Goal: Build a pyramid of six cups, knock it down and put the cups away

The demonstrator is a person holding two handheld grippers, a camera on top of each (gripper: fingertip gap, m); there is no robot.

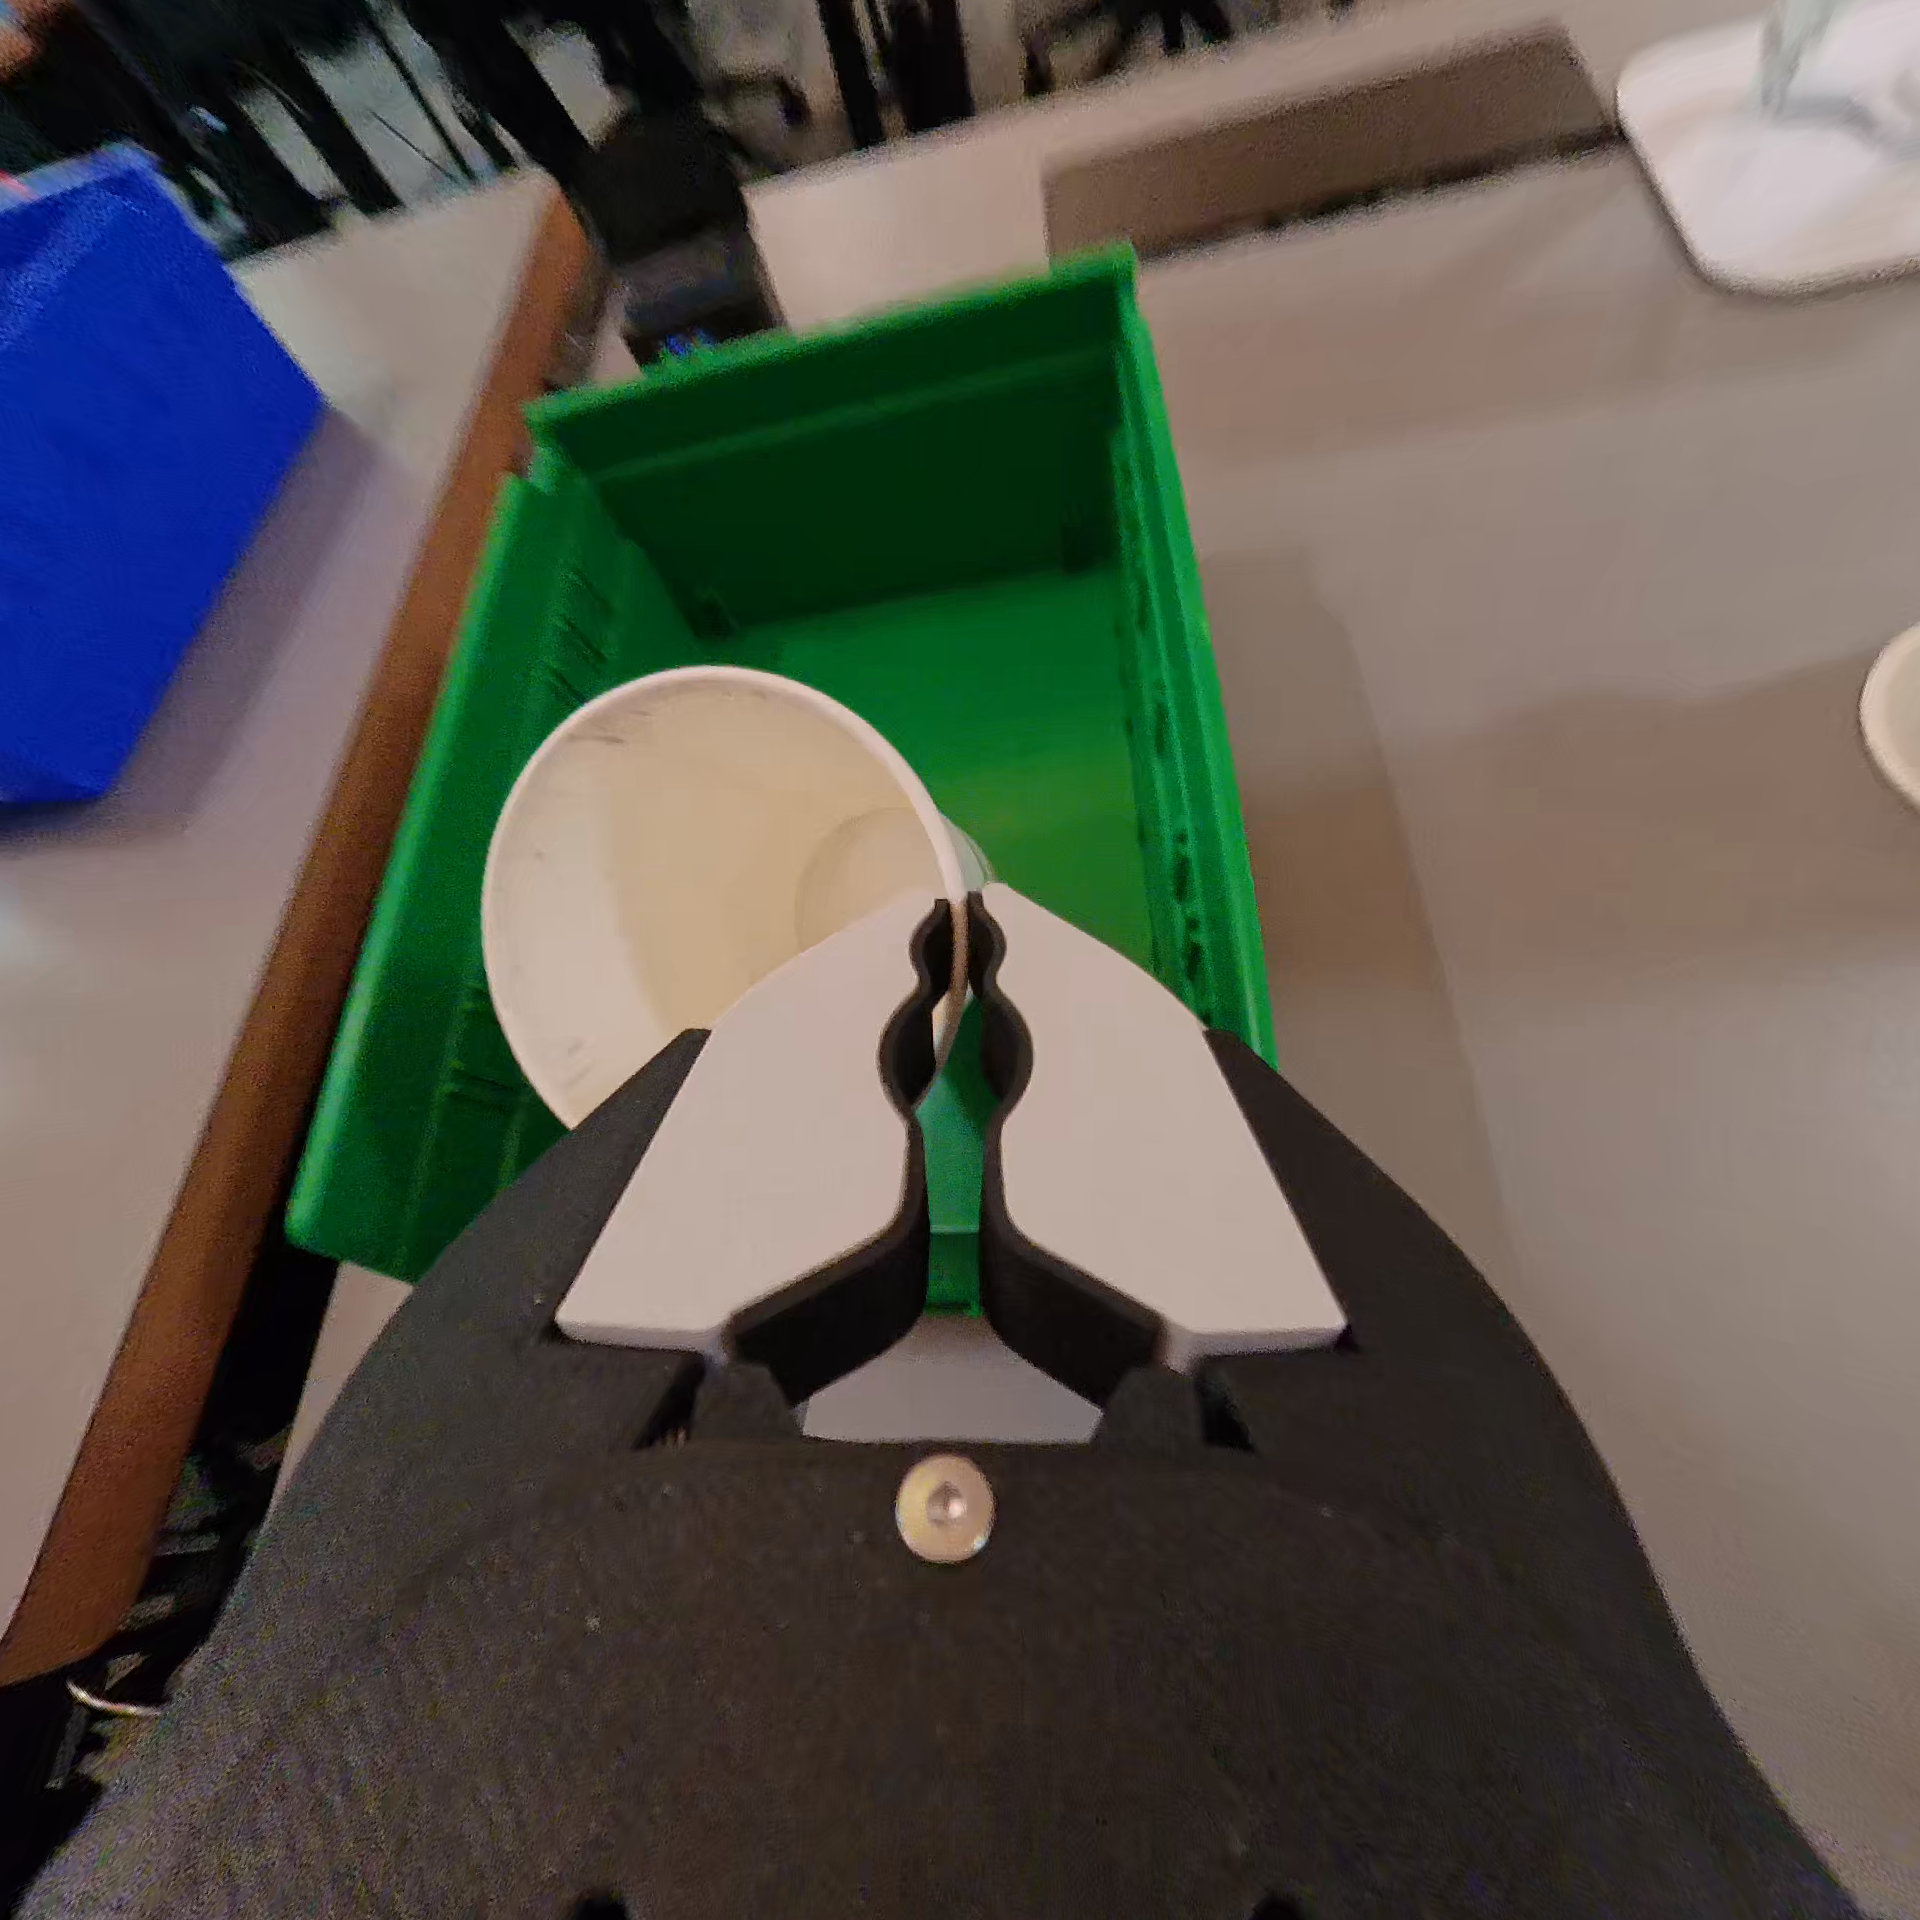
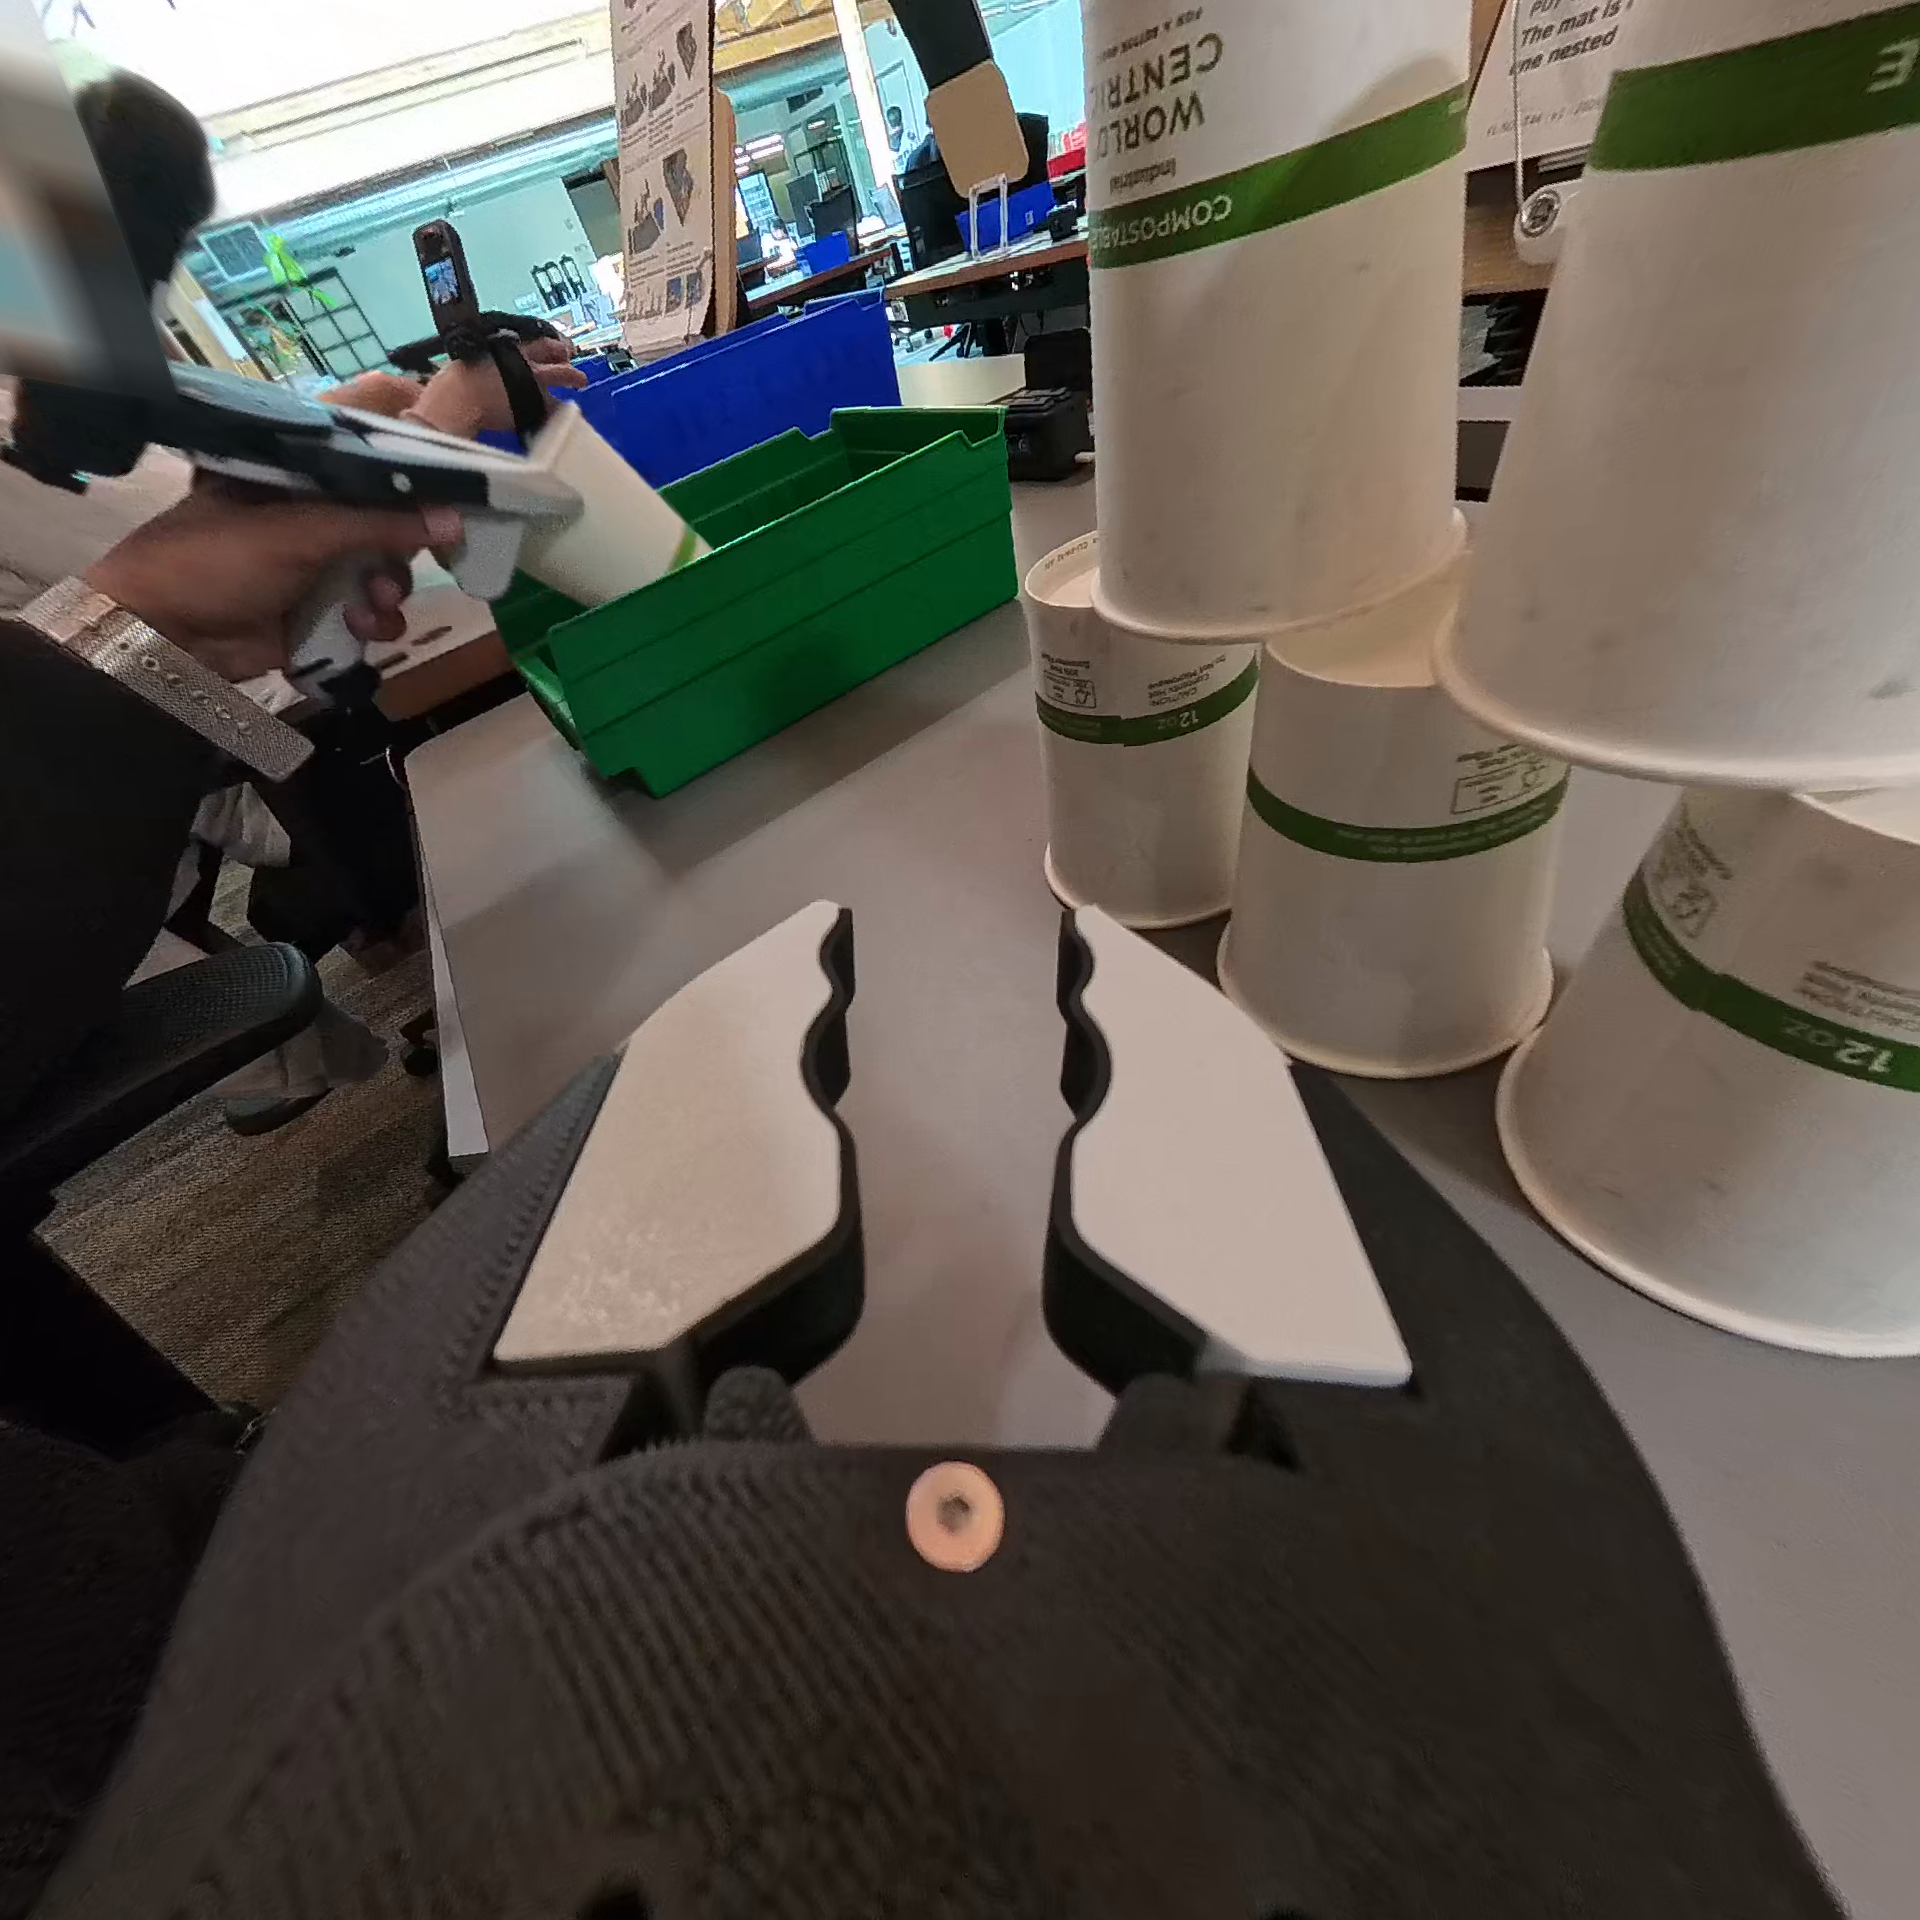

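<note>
My left gripper (image 1: 961, 930) is shut on the rim of a white paper cup (image 1: 686, 873) and holds it tilted over the near left part of a green bin (image 1: 977, 727). In the right wrist view the same cup (image 2: 608, 520) hangs tilted, bottom end down, into the green bin (image 2: 790, 634), held by the left gripper (image 2: 540, 473) in a person's hand. My right gripper (image 2: 954, 935) is open and empty, low over the grey table (image 2: 727, 862). A stack of upside-down white cups with green bands (image 2: 1382, 862) stands just to its right.
A blue bin (image 1: 114, 468) sits to the left on another table, and blue bins (image 2: 748, 384) stand behind the green one. A white object's base (image 1: 1766, 177) is at the far right. The table edge (image 2: 457, 1039) and an office chair (image 2: 177, 1029) lie to the left.
</note>
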